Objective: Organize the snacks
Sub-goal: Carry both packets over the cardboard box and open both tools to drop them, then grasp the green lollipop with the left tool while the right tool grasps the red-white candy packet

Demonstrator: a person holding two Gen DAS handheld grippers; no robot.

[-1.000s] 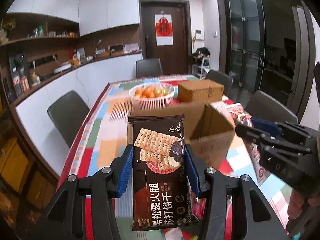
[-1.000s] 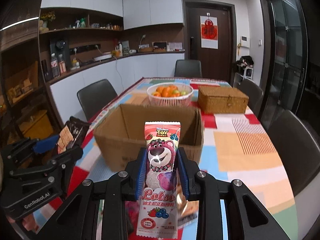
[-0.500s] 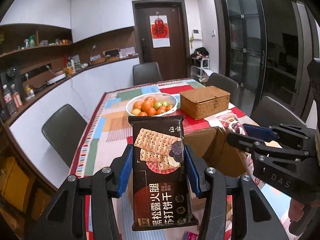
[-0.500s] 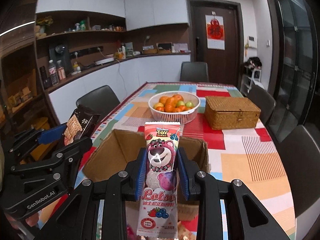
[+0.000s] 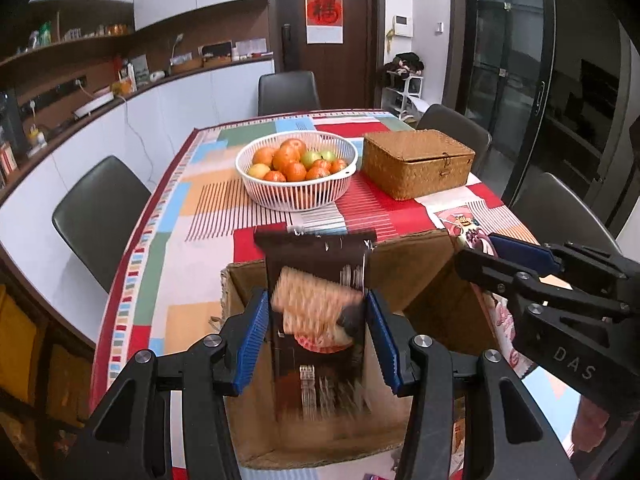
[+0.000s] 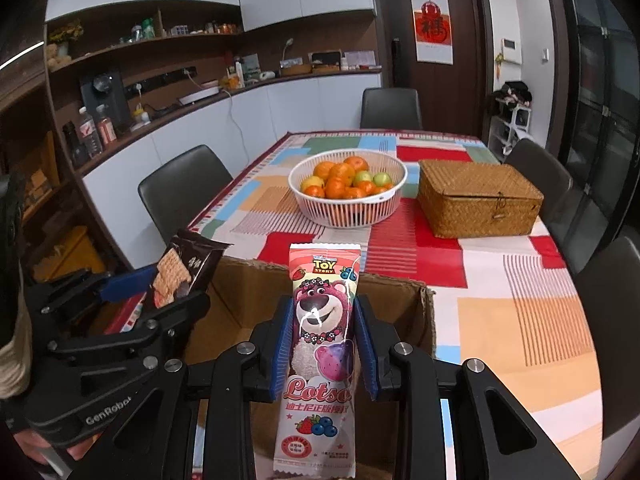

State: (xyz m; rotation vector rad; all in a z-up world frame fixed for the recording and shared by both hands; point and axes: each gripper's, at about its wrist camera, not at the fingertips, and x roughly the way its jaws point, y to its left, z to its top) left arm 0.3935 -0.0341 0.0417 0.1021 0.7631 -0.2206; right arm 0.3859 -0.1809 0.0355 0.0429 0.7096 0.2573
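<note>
My left gripper (image 5: 318, 336) stands open over the open cardboard box (image 5: 412, 268). The dark cracker packet (image 5: 318, 320) sits blurred between its blue pads, a gap on each side, slipping down into the box. My right gripper (image 6: 322, 344) is shut on a pink Lotso snack packet (image 6: 322, 344), held upright above the near side of the box (image 6: 248, 292). In the right wrist view the left gripper (image 6: 160, 284) is at the left with the cracker packet (image 6: 180, 268). In the left wrist view the right gripper (image 5: 500, 260) is at the right.
A white basket of oranges (image 5: 296, 196) and a wicker box (image 5: 416, 164) stand on the patchwork tablecloth (image 5: 192, 208) behind the cardboard box. Dark chairs (image 5: 100, 216) ring the table. More snack packets (image 5: 460, 228) lie at the box's right.
Both grippers rose and tilted down over the box. The left gripper's jaws opened and the cracker packet is now blurred, dropping. The right gripper keeps its hold on the Lotso packet.
</note>
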